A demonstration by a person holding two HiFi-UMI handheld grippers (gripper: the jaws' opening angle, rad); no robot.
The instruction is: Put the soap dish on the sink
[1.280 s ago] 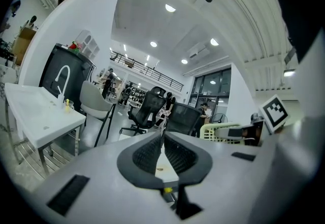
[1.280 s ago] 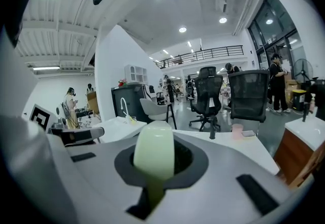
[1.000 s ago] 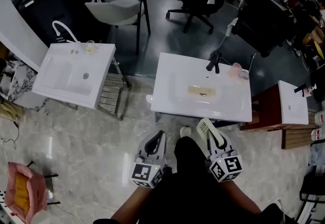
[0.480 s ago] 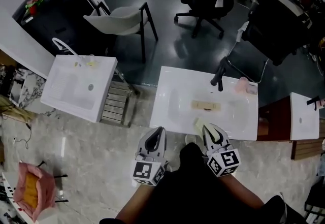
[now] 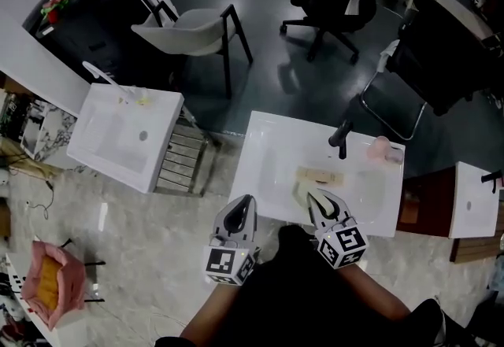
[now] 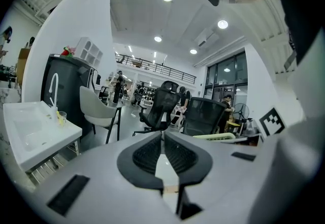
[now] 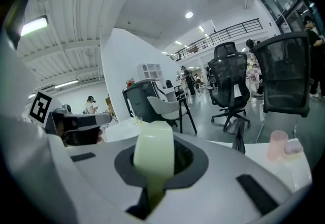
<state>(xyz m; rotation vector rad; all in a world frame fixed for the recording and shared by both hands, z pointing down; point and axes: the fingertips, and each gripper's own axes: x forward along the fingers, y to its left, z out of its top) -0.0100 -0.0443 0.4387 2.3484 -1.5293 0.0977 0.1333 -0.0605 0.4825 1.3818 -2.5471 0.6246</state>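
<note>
Two grippers showed at the lower middle of the head view, and we judged the task to be roughly half done: the soap dish (image 7: pixel 154 154) was in hand but not yet set down. Our right gripper (image 5: pixel 315 197) was clenched on it, with the pale green dish standing up between the jaws in the right gripper view. In the head view it reached over the near edge of the white sink (image 5: pixel 268 141) at the centre of the frame. We could not tell whether it touched the sink. Our left gripper (image 5: pixel 246 204) had its jaws pressed together on nothing and hung over the floor just left of the sink's near edge. A black faucet (image 5: pixel 340 138) stood at the far rim, with a pink cup (image 5: pixel 380 148) near it to the right. What remained, as we saw it, was to bring the dish onto a flat part of the rim, settle it there and let go.
</note>
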